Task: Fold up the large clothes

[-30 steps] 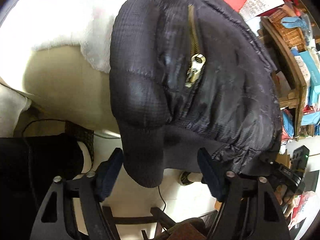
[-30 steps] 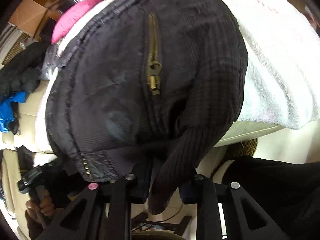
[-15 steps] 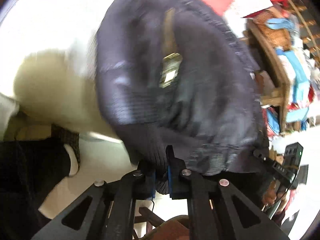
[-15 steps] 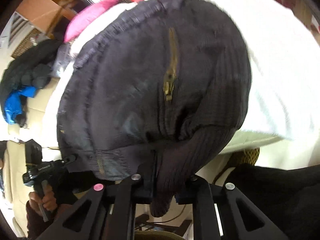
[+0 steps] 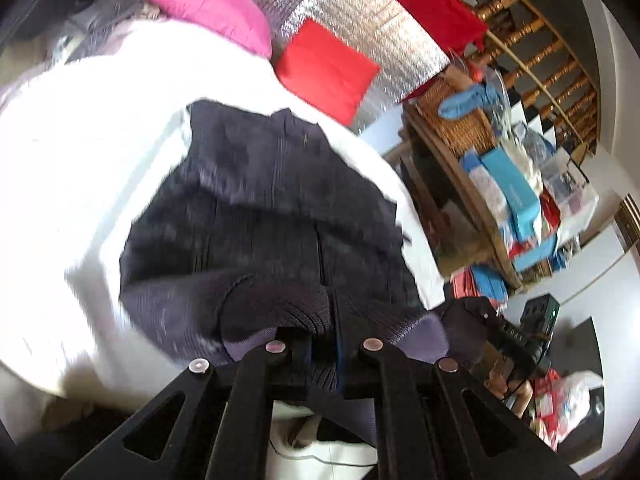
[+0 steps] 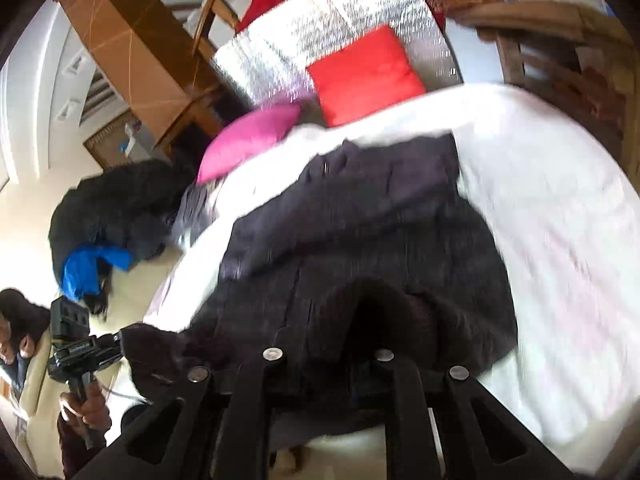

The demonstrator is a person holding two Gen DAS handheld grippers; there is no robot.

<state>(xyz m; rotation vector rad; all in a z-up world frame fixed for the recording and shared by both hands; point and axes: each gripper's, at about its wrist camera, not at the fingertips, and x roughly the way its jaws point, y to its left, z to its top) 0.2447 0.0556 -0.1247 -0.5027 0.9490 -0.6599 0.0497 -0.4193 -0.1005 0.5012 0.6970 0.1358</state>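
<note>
A dark jacket point(image 5: 256, 216) is spread on a white blanket point(image 5: 80, 184), ahead of both grippers. Its near knitted hem is clamped in the left gripper point(image 5: 322, 350); the fingers are pressed together on the ribbed cloth. The right gripper point(image 6: 328, 364) is also closed on the jacket, at a dark cuff, and the fingertips are hidden under the fabric there.

Far ahead and to the right of the left gripper, a wicker basket point(image 5: 460, 128) is seen on a wooden shelf point(image 5: 480, 216). Something blue lies in the basket, but what it is cannot be told. Blue and red boxes point(image 5: 516, 204) are stacked on the shelf beside it.

Beyond the jacket, a pink cushion point(image 5: 212, 12) and a red cushion point(image 5: 326, 70) are placed against a silver sheet point(image 5: 360, 24). To the left of the right gripper, a heap of dark clothes point(image 6: 116, 208) with a blue piece is visible.

Both views are blurred, so the zipper and the seams of the jacket are hard to make out. The jacket's near edge is cut off by the gripper frames. In each view, the other gripper is seen at the side, held in a hand point(image 6: 86, 406).
</note>
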